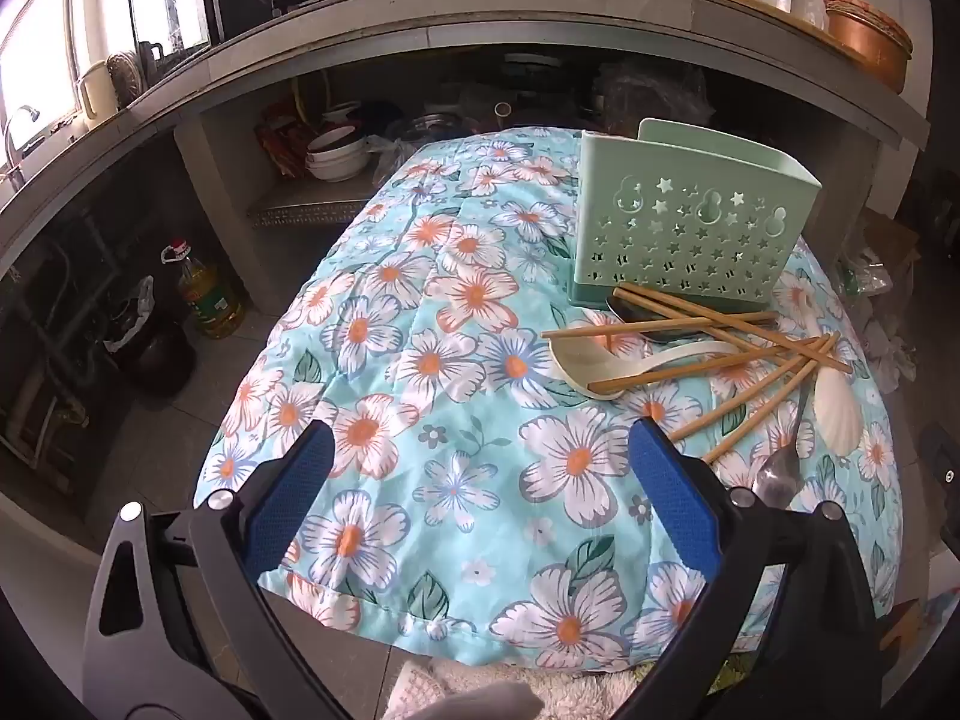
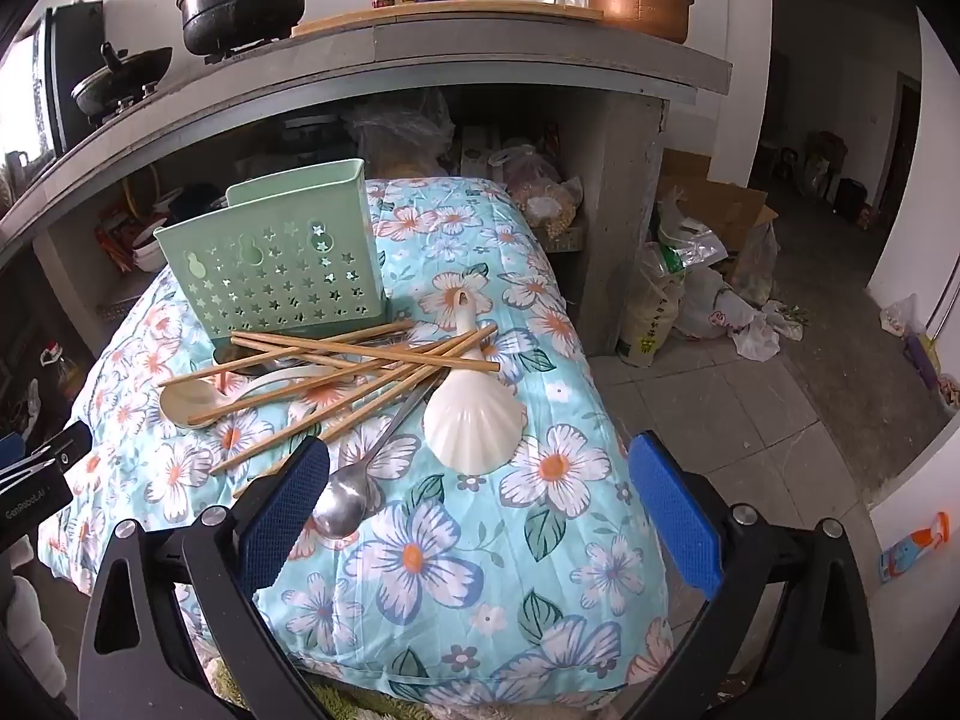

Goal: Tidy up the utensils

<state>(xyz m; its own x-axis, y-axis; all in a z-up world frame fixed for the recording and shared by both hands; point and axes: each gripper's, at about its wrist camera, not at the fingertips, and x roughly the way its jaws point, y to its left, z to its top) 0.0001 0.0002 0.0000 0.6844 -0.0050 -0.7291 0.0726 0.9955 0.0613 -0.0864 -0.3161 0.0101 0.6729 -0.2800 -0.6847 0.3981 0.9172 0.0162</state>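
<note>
Bamboo chopsticks lie in a loose crisscross heap on a flowered cloth that covers the bench, tangled with four spoons: a cream soup spoon at the left of the heap, a white shell-shaped spoon at the right, a steel spoon whose bowl points toward the camera, and a dark spoon half hidden under the sticks. Just behind the heap stands a pale green holder with star-shaped holes, upright, and no utensil shows above its rim.

Nothing has gone into the holder yet, so by the look of it the job is at its very start: the approach to a first pick. The right tongs hover above the near edge of the heap with their blue pads spread wide and nothing between them; the steel spoon's bowl lies just beside the left pad. The left tongs also stand wide apart and empty, over bare cloth to the left of the heap, well apart from the holder.

The next move probably calls for choosing one loose piece. The steel spoon or a top chopstick seems easiest, since the lower pieces are pinned by the sticks crossing them. The tongs must come down around it, close on the handle, lift it clear without dragging its neighbours, then tip it upright over the holder's open top.
</note>
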